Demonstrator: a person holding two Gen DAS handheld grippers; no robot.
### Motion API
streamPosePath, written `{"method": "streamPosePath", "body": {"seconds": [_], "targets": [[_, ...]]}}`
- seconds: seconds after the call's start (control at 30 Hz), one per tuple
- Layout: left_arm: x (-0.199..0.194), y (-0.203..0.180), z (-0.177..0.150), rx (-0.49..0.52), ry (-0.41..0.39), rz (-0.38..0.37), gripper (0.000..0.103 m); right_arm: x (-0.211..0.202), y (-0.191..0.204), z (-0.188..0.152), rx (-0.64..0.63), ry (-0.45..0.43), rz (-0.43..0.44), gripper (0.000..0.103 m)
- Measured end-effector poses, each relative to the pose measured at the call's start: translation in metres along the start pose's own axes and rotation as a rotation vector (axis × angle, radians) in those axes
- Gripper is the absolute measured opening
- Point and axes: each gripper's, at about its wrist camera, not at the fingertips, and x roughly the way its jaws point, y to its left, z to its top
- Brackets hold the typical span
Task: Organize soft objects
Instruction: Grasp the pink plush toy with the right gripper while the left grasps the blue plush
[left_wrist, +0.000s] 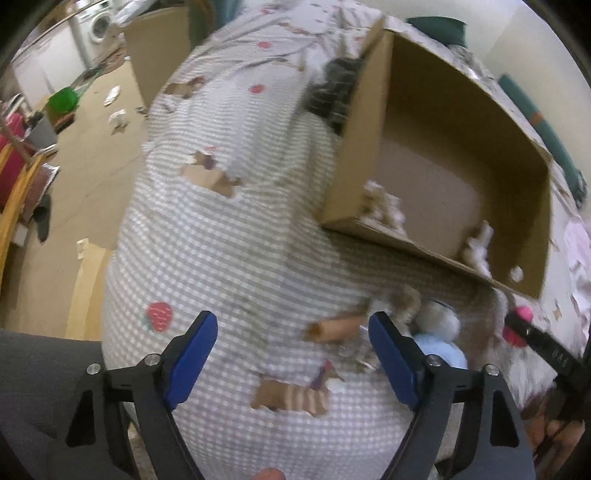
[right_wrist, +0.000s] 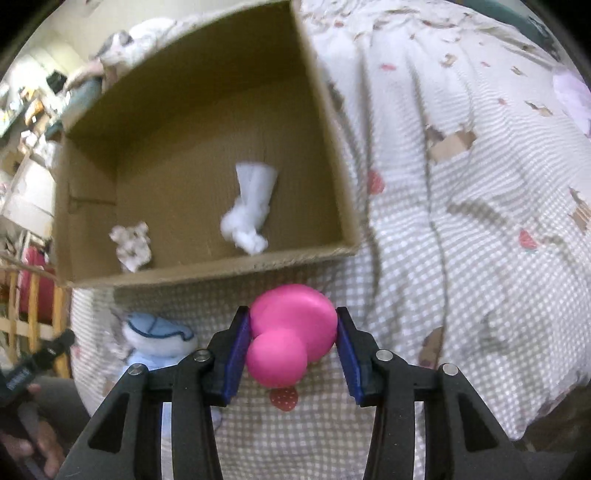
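My right gripper (right_wrist: 291, 332) is shut on a pink soft toy (right_wrist: 291, 328), held just above the bed in front of an open cardboard box (right_wrist: 207, 269). In the box lie a white knotted cloth (right_wrist: 249, 210) and a patterned crumpled cloth (right_wrist: 131, 245). My left gripper (left_wrist: 291, 339) is open and empty over the checked bedspread (left_wrist: 229, 229). A blue and white soft toy (left_wrist: 441, 332) lies just right of its right finger; it also shows in the right wrist view (right_wrist: 155, 339). The box (left_wrist: 417, 251) stands beyond it. The right gripper (left_wrist: 517, 325) with the pink toy shows at the right.
A dark ribbed item (left_wrist: 332, 88) lies beside the box's far left wall. The floor (left_wrist: 85, 177) with boxes and clutter lies left of the bed. A pale pink cloth (right_wrist: 572, 96) lies far right on the bed.
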Motion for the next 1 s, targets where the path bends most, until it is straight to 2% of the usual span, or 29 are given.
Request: {"method": "streamPosePath", "body": {"seconds": [0.13,0.2,0.3,0.5,0.57,0.6,0.63,0.73,0.83,1.0], "targets": [[-0.007,-0.028,-0.013,0.069,0.039,-0.101,0.080,-0.026,-0.010,-0.004,0.036,-0.037,0.064,0.047],[-0.002,-0.052,-0.024,0.110,0.090,-0.155,0.080,-0.038,-0.010,-0.011,0.050,-0.046,0.096,0.047],[0.010,-0.083,-0.037,0.166,0.124,-0.165,0.080,-0.051,-0.015,-0.015,0.055,-0.063,0.125,0.047],[0.047,-0.119,-0.051,0.203,0.193,-0.139,0.063,-0.065,-0.036,-0.019,0.075,-0.073,0.157,0.047],[0.052,-0.125,-0.053,0.222,0.187,-0.118,0.044,-0.067,-0.039,-0.018,0.076,-0.074,0.165,0.047],[0.055,-0.125,-0.054,0.229,0.193,-0.109,0.029,-0.064,-0.037,-0.018,0.076,-0.075,0.168,0.047],[0.057,-0.126,-0.054,0.232,0.200,-0.112,0.021,-0.065,-0.039,-0.017,0.075,-0.075,0.172,0.047],[0.054,-0.126,-0.056,0.271,0.190,-0.107,0.014,-0.067,-0.041,-0.015,0.074,-0.071,0.190,0.047],[0.041,-0.120,-0.056,0.279,0.178,-0.120,0.012,-0.062,-0.033,-0.012,0.058,-0.061,0.201,0.047],[-0.011,-0.101,-0.054,0.277,0.086,-0.131,0.012,-0.060,-0.024,-0.011,0.052,-0.055,0.219,0.047]]}}
